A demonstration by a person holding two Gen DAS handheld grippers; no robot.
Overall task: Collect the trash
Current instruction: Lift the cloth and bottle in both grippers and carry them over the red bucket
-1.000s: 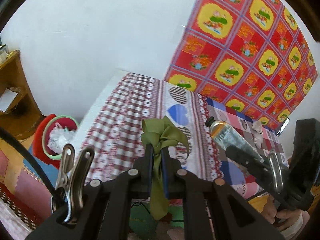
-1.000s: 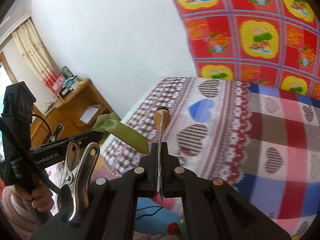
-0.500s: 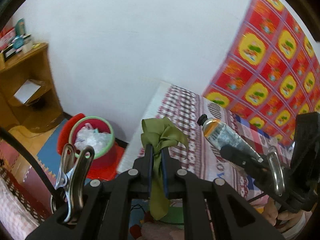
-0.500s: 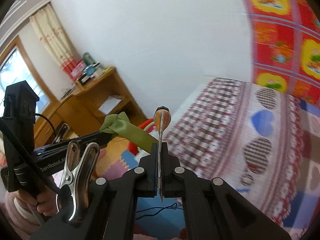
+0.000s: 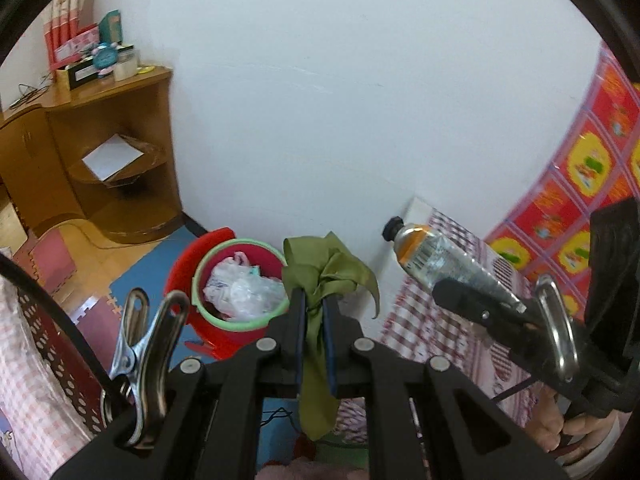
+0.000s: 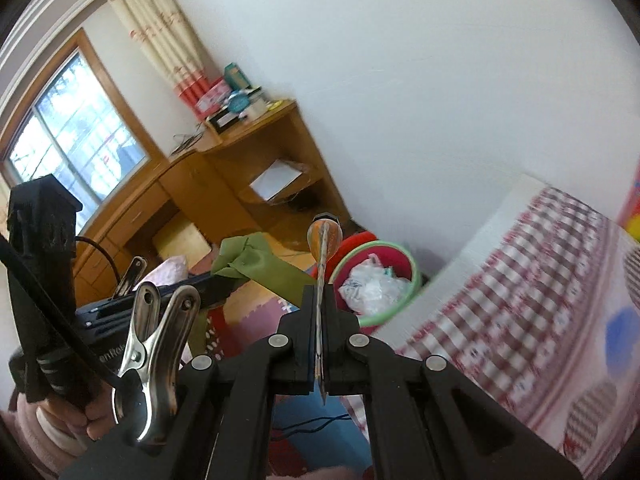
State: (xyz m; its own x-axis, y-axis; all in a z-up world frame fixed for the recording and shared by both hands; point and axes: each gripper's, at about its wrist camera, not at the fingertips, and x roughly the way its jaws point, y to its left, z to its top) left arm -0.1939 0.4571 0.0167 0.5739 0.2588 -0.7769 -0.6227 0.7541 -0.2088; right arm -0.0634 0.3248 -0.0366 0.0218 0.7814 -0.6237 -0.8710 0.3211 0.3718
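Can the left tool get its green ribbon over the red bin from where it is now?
Probably yes. The left tool grips the green ribbon, and the red bin sits open-topped on the floor just ahead, with nothing between them.

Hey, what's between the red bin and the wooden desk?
In the left wrist view, only bare floor: blue foam mat and wood flooring separate the red bin from the wooden desk.

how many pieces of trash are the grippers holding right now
2. A green ribbon is clamped in the left gripper; a squeezed tube is clamped in the right gripper, both near the bin.
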